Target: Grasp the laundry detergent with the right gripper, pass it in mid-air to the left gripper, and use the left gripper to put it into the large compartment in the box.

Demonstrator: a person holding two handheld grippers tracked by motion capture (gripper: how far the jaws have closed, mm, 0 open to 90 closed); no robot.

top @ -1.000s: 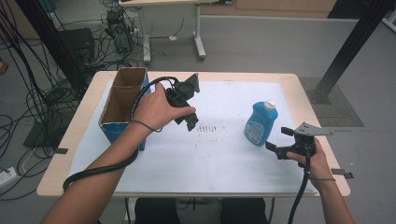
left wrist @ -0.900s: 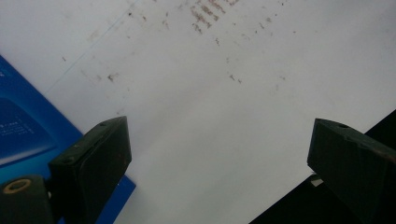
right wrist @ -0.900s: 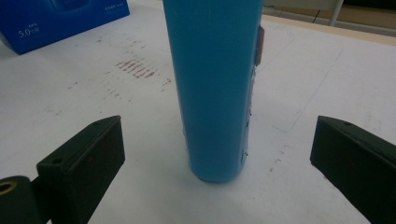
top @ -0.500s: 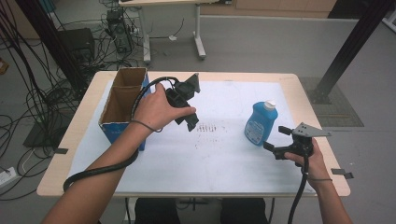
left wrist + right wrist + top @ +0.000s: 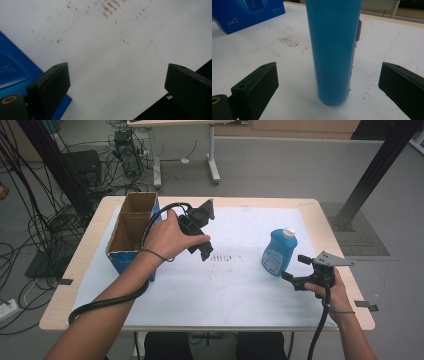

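Since the earlier frames, the right gripper [image 5: 296, 268] has moved slightly closer to the blue plastic bottle with a white cap [image 5: 279, 251], which stands upright on the white-covered table [image 5: 240, 290]. Its jaws are spread wide, with the bottle between them but not touching. On the blue cardboard box [image 5: 247, 12] I can read "5.0". The left gripper [image 5: 200, 237], jaws also spread, is held above the table beside the box, tilted down.

Even, soft overhead light, bright on the white desk [image 5: 240, 285] with faint shadows. The high view is slightly soft; near tongs blur at both gripper views' bottom edges.
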